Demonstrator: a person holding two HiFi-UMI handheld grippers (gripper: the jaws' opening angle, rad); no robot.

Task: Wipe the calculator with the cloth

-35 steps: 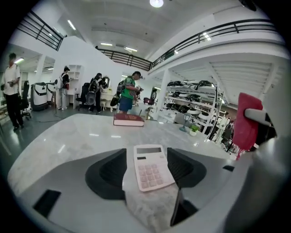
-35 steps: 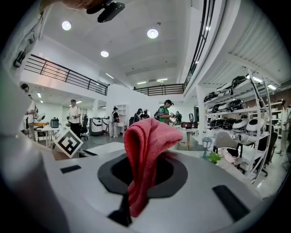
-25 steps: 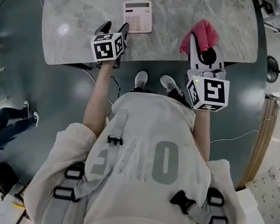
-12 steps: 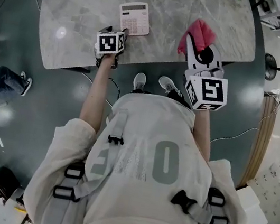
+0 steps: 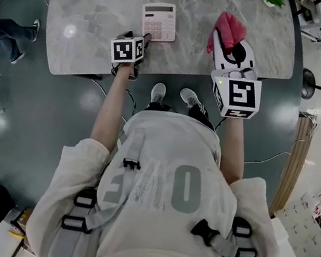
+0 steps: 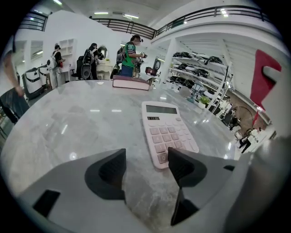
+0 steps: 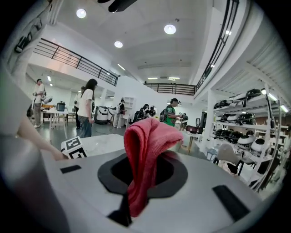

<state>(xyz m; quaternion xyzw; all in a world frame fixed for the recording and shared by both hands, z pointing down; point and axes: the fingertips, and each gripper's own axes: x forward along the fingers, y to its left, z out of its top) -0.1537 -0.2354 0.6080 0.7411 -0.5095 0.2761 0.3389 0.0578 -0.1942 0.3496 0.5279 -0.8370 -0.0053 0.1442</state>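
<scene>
The grey marble table (image 5: pixel 94 15) carried a dark book (image 6: pixel 131 83) at its far edge, well apart from the pink calculator (image 5: pixel 159 22), which lay uncovered near the near edge. The left gripper (image 5: pixel 136 35) was low just before it, jaws apart and empty. To the right, the right gripper (image 5: pixel 229 44) was closed on the red cloth (image 5: pixel 229 27).

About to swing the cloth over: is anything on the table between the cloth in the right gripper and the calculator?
Nothing visible. Only bare table lies between the cloth in the right gripper and the calculator. The open left gripper sits at the calculator's near edge, off that path.
</scene>
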